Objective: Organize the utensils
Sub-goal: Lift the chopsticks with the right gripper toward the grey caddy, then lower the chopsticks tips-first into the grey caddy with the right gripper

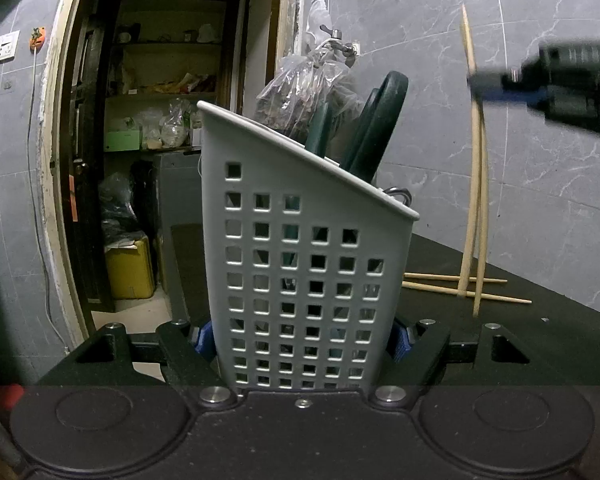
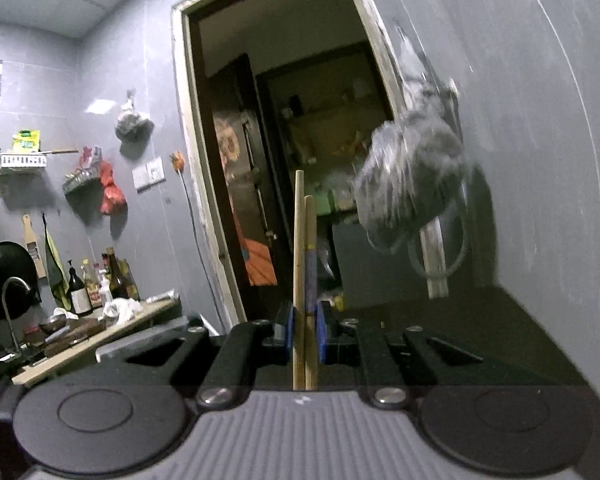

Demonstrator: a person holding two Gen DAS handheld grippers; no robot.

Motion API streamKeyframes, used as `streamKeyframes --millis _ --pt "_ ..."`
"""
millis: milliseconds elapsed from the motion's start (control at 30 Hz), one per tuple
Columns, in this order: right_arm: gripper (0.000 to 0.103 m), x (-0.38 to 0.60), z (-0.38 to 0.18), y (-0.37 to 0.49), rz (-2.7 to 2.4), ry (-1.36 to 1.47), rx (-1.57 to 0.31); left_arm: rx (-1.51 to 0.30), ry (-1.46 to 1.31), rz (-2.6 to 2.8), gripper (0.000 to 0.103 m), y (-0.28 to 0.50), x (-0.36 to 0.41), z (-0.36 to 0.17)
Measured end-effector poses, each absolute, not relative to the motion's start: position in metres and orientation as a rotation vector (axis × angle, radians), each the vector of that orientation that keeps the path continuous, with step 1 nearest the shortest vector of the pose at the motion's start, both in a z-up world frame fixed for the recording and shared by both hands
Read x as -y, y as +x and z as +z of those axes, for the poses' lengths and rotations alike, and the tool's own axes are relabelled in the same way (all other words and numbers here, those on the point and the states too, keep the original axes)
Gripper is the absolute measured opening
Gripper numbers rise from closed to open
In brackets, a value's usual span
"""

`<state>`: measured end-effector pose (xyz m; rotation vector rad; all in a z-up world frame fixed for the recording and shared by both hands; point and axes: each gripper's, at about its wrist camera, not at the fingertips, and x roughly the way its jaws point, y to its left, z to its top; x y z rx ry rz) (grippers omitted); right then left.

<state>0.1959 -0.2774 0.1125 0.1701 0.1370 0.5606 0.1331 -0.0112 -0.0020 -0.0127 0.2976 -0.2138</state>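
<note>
My left tongs (image 1: 302,340) are clamped on the base of the grey perforated utensil holder (image 1: 300,264), keeping it upright on the dark bench (image 1: 540,320); dark green handles (image 1: 380,128) already stick out of its slanted mouth. My right tongs (image 2: 305,334) are closed narrow on a pair of wooden chopsticks (image 2: 300,248), gripped partway along so that they stand nearly vertical, their lower ends hanging just over the bench to the right of the holder. Two more chopsticks (image 1: 460,286) lie flat on the bench behind them. I judge the held sticks to be light, stiff and smooth, so they could easily scissor apart or slide through the pads if I squeeze unevenly; a hold near the middle with both sticks side by side seems best. The holder looks like thin, light plastic that would tip if nudged, so I want the firm grip low on its walls while the sticks go in from above.
</note>
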Motion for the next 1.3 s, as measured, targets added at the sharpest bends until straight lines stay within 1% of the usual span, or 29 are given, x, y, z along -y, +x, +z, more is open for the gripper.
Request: streamKeyframes --millis 367,767,967,1300 --pt "0.013 0.248 0.188 0.172 0.639 0.110 -0.010 -0.298 -0.014 -0.215 0.079 0.133 0.011 -0.002" --pt "0.013 0.214 0.228 0.179 0.727 0.099 0.065 -0.297 -0.014 -0.216 0.079 0.134 0.013 -0.002" --pt "0.013 0.197 0.233 0.185 0.806 0.137 0.096 -0.298 -0.015 -0.218 0.079 0.134 0.013 -0.001" --pt "0.013 0.181 0.199 0.200 0.863 0.166 0.033 -0.299 -0.013 -0.215 0.079 0.136 0.015 -0.002"
